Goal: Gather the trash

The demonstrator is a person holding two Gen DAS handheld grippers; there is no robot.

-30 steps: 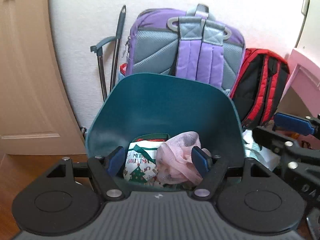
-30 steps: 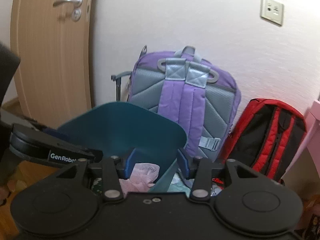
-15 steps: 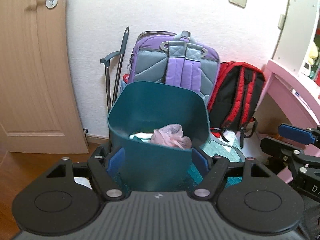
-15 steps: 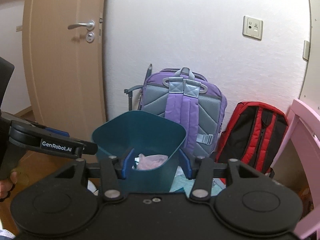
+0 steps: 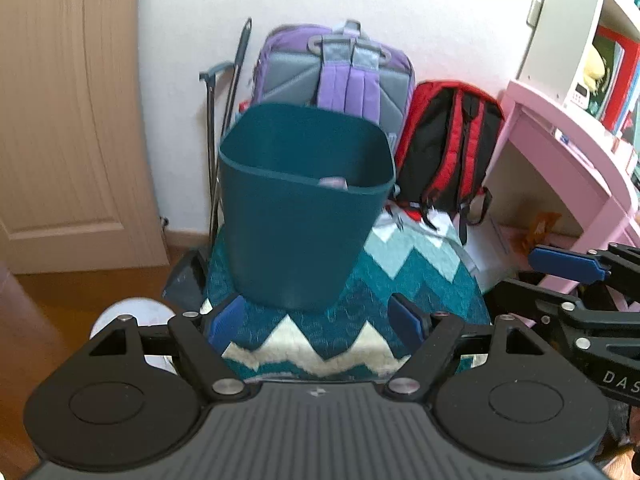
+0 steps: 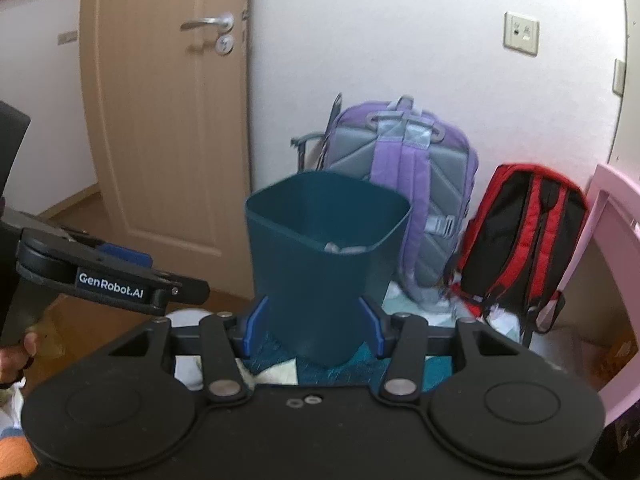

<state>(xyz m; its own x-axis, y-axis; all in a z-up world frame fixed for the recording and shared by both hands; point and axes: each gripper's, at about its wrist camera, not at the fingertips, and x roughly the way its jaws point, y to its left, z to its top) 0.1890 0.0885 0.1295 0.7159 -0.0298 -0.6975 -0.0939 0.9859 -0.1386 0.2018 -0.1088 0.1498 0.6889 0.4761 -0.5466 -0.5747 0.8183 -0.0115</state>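
Note:
A dark teal bin (image 5: 304, 216) stands upright on a teal and white zigzag mat (image 5: 420, 268). Only a scrap of pink trash (image 5: 334, 182) shows over its rim. My left gripper (image 5: 316, 320) hangs over the mat just short of the bin's base, its jaws opening with nothing between them. In the right wrist view the bin (image 6: 324, 264) is straight ahead. My right gripper (image 6: 314, 326) is open in front of its lower part and apart from it. In the left wrist view the right gripper (image 5: 568, 268) sits far right of the bin.
A purple and grey backpack (image 5: 340, 76) and a red and black backpack (image 5: 448, 148) lean on the wall behind the bin. A wooden door (image 6: 168, 120) is at the left and a pink desk (image 5: 560, 168) at the right. Thin poles (image 5: 224, 128) stand beside the bin.
Both grippers have drawn back from the bin, which now looks smaller and farther away. The trash inside has sunk below the rim, and the zigzag mat has come into view.

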